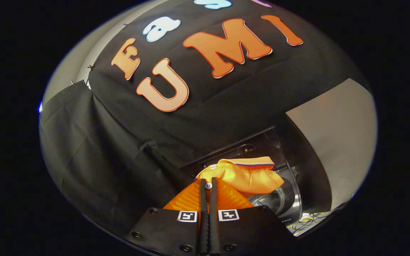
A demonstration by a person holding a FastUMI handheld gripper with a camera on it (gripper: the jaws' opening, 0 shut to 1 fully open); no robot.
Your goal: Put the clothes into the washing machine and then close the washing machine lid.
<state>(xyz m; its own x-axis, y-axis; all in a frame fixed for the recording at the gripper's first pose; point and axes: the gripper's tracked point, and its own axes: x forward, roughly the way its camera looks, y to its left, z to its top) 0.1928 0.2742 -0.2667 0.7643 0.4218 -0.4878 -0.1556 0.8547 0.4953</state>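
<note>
My gripper (208,185) is shut on an orange shirt (247,175), its two fingers pressed together on the buttoned collar edge; a white button sits right at the fingertips. The shirt hangs out ahead of the fingers, folded, with a dark stripe along its collar. Just beyond and below it lies the washing machine (279,202), a dark appliance with a shiny round drum opening and an upright dark lid edge.
A grey panel (336,142) rises past the machine on the far side. Black cloth drapes the booth wall (112,153) ahead and beside the fingers. Loose cables (308,222) lie on a pale floor near the machine's base.
</note>
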